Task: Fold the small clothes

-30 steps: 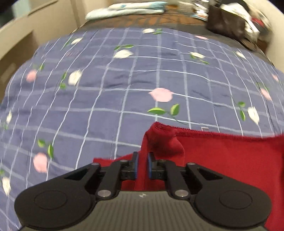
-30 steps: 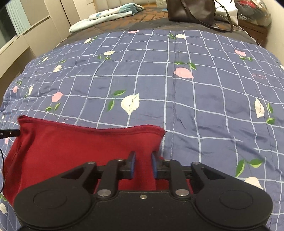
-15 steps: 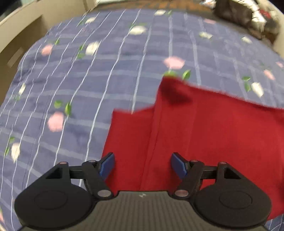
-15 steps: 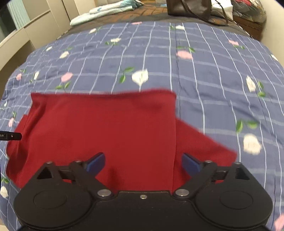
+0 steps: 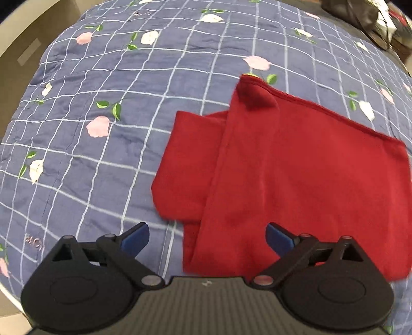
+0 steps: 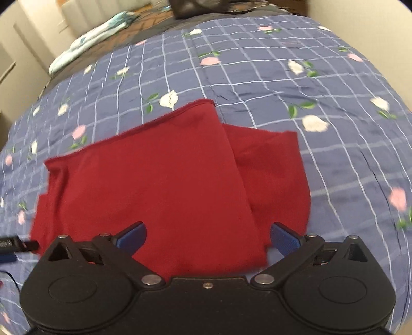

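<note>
A dark red garment (image 5: 296, 175) lies flat on the blue checked bedspread, its body folded over with a sleeve (image 5: 188, 165) sticking out on the left. In the right wrist view the same red garment (image 6: 159, 180) shows its other sleeve (image 6: 273, 175) spread to the right. My left gripper (image 5: 207, 238) is open above the garment's near left edge, nothing between its blue pads. Over the near edge of the cloth my right gripper (image 6: 208, 237) is open too, empty. Part of the left gripper (image 6: 15, 246) pokes in at the far left of that view.
The floral bedspread (image 5: 103, 90) covers the whole bed. A light blue folded cloth (image 6: 95, 36) lies at the far end. A dark bag (image 5: 355, 13) and clutter sit at the back right. Beige furniture (image 5: 23, 51) borders the bed on the left.
Both grippers were shut on the garment's hem corners a second ago; they have let go, opened wide and drawn back and up. The garment now lies folded on the bed.
</note>
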The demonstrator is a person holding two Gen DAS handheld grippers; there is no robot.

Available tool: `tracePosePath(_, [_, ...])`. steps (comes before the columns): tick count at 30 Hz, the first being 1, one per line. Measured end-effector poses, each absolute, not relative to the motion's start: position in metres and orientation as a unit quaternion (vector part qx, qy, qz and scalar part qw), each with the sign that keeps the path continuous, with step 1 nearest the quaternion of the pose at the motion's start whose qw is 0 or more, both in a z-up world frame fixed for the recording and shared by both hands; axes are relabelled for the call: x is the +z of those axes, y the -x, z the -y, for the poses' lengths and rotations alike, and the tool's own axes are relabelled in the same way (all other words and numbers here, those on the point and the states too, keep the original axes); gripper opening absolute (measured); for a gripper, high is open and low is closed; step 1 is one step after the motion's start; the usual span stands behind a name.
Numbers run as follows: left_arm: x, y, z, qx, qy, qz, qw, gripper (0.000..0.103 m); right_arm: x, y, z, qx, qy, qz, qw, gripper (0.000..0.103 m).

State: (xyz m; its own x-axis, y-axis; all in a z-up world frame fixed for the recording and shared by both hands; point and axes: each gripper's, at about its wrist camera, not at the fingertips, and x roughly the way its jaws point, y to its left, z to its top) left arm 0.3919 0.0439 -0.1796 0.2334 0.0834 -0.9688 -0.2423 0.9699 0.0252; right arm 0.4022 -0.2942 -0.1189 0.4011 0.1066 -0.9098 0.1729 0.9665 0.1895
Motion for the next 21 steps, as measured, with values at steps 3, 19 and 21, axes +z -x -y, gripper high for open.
tracePosePath(3, [-0.155, -0.379, -0.042, 0.087, 0.077, -0.612, 0.783, 0.1, -0.094, -0.383, 0.279, -0.024, -0.149, -0.534, 0.832, 0.102])
tracePosePath(19, [-0.102, -0.338, -0.053, 0.028, 0.052, -0.584, 0.809, 0.102, -0.049, -0.324, 0.196, 0.002, -0.07, -0.523, 0.849, 0.102])
tracePosePath(21, [-0.111, -0.334, -0.058, 0.035, 0.054, -0.599, 0.798, 0.102, -0.055, -0.324, 0.188, 0.007, -0.067, -0.554, 0.83, 0.102])
